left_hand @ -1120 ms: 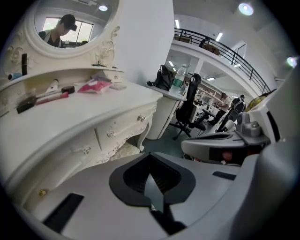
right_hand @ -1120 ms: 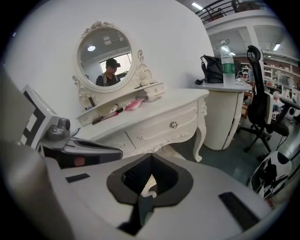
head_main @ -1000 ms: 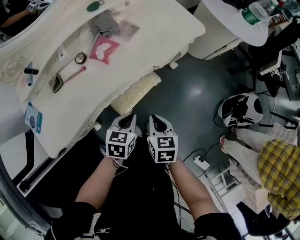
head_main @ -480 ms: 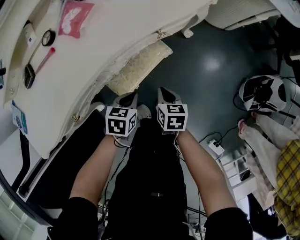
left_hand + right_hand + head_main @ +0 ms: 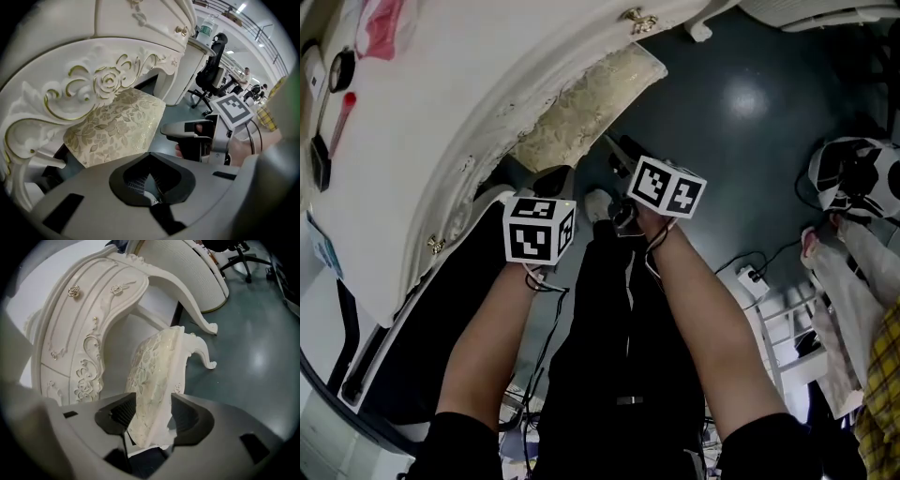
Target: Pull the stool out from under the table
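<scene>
One stool (image 5: 581, 108) corner juts past the table (image 5: 441, 103) edge toward open floor (image 5: 741, 169).

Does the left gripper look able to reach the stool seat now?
Likely yes: the stool seat pokes out from under the table, nothing lies between it and the left gripper, but its jaws are shut.

The stool (image 5: 586, 108) (cream floral seat) stands partly tucked under the ornate white table (image 5: 459, 112).
</scene>
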Tool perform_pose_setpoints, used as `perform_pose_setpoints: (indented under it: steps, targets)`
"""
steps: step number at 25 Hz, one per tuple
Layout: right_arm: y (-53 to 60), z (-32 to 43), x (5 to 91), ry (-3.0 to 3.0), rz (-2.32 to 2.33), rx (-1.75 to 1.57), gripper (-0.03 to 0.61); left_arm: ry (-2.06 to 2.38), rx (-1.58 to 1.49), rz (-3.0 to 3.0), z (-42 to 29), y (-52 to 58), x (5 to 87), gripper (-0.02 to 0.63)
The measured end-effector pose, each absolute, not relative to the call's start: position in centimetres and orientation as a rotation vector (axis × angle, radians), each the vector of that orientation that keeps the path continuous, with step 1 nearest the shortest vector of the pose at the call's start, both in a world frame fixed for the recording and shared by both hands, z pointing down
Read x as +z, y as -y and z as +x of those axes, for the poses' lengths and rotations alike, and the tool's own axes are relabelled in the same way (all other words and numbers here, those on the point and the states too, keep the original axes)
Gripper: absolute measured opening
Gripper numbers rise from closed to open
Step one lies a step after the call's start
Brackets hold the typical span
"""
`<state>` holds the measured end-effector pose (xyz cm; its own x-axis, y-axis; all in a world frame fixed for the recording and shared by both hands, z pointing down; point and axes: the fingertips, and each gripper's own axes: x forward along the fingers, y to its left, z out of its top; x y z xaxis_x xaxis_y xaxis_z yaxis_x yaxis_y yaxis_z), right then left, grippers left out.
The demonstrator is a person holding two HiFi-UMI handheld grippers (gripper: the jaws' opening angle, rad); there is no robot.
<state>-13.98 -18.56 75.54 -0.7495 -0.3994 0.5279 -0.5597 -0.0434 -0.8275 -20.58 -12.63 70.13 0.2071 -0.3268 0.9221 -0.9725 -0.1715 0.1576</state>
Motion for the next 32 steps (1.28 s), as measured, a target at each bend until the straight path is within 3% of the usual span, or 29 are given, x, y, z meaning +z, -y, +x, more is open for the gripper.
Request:
perform_pose_setpoints:
  steps: [5,9,13,14,19,32]
  targets:
    - [19.9,-15.4,77.7,2.051,1.037,1.957,0.355,1.238,0.988,1.645,-21.2,13.0,70.0,-0.003]
    - [20.5,-17.3,78.7,2.027,0.945,1.997,0.383,1.231,0.982,1.627,-21.3,12.4,70.2,-0.003]
    - [20.7,-18.9,79.3,1.985,0.902,2.014,0.377,1.212,0.993,1.632,-21.0,11.6,70.1,-0.003]
    - [20.7,-18.9,79.5,1.964,0.916,2.012,0.314,1.208,1.004,1.64,-20.9,11.5,70.1,-0.003]
    - [20.4,-18.3,79.6,1.934,0.939,2.046,0.271,1.184,1.021,1.67,-20.0,11.5,69.8,-0.003]
    - [16.6,-11.6,79.9,1.906,1.064,2.04,0.241,1.109,1.043,1.735,-17.7,9.8,69.5,-0.003]
